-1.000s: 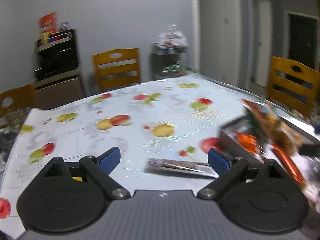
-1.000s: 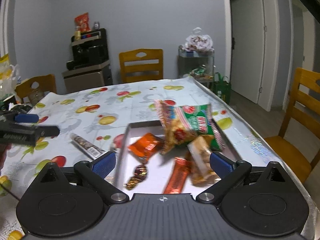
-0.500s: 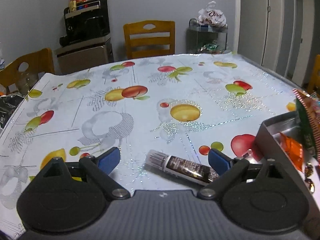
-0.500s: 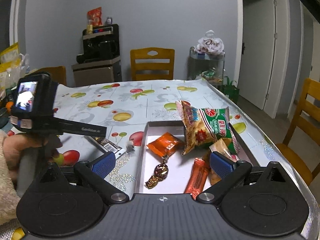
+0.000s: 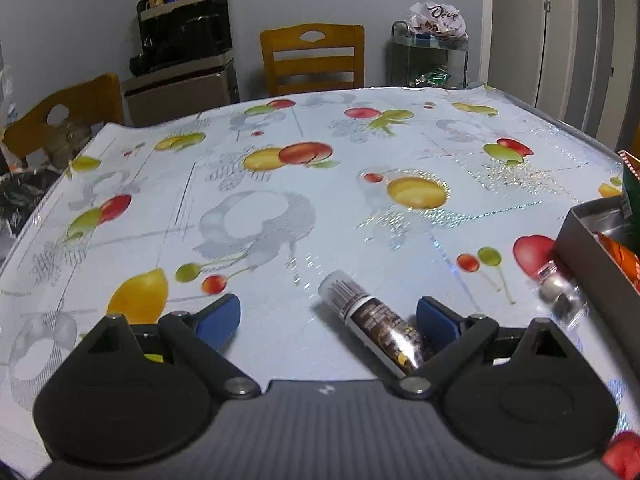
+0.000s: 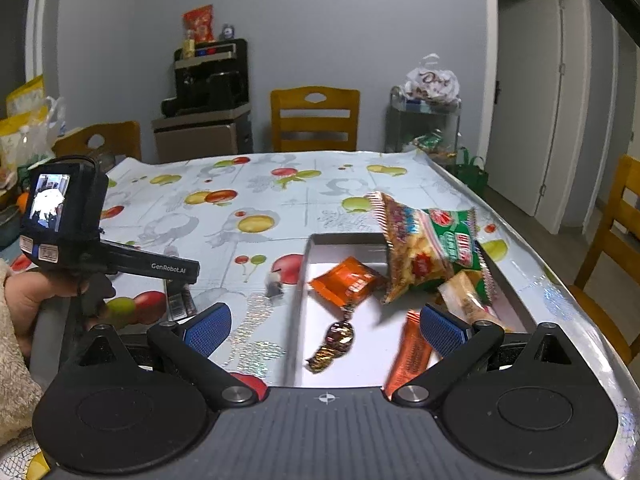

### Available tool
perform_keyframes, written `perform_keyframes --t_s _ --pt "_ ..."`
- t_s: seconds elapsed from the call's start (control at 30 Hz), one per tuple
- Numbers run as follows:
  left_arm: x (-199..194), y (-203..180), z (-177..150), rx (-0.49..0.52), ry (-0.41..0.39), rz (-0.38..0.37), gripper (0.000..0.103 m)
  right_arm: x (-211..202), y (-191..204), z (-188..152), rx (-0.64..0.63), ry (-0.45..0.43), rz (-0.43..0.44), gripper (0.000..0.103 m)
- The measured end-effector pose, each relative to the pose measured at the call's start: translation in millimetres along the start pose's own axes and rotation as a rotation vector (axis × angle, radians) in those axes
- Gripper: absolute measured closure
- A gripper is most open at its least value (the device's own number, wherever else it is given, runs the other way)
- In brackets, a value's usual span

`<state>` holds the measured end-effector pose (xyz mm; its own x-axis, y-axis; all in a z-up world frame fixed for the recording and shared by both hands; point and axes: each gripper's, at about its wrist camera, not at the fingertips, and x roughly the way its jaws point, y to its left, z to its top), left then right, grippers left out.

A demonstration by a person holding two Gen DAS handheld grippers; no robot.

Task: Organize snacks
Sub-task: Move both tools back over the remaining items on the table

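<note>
Closing on the worktop (image 5: 280, 184), my left tongs (image 5: 328, 316) have dropped nearer, released and straddling the dark snack stick (image 5: 376, 328) beside the tray (image 6: 304, 280); right tongs (image 6: 324, 324) hang released over it, small candy (image 6: 275, 287) still outside.

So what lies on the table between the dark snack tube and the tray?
A small silver-wrapped candy, blurred, on the tablecloth between the tube and the tray; clearest in the left wrist view.
</note>
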<state>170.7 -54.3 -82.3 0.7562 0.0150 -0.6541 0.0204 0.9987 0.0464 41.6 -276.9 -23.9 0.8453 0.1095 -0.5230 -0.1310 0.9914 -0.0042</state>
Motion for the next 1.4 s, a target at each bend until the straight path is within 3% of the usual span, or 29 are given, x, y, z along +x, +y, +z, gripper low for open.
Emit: perform_keyframes --t_s 0.4,0.53,0.63,0.83,1.0,1.2,1.4 --pt "-14 68 -17 0.014 0.021 -0.078 0.007 4 27 11 -0.068 -0.004 0.006 0.001" --pt "-35 86 -21 -0.012 -0.037 -0.103 0.007 12 40 14 -0.084 -0.002 0.016 0.001" --pt "-47 92 -25 -0.013 -0.082 -0.136 0.007 18 51 17 -0.099 -0.001 0.032 0.001" --pt "-53 93 -30 -0.008 -0.085 -0.188 0.007 39 77 30 -0.147 -0.008 0.025 0.002" --pt "-53 91 -31 -0.021 -0.077 -0.177 0.007 64 86 36 -0.132 0.026 -0.008 0.003" --pt "-53 91 -32 -0.023 -0.061 -0.168 0.007 88 83 46 -0.069 0.053 -0.01 0.013" --pt "-55 93 -31 -0.038 -0.063 -0.168 0.007 104 85 36 -0.148 0.076 -0.037 0.036"
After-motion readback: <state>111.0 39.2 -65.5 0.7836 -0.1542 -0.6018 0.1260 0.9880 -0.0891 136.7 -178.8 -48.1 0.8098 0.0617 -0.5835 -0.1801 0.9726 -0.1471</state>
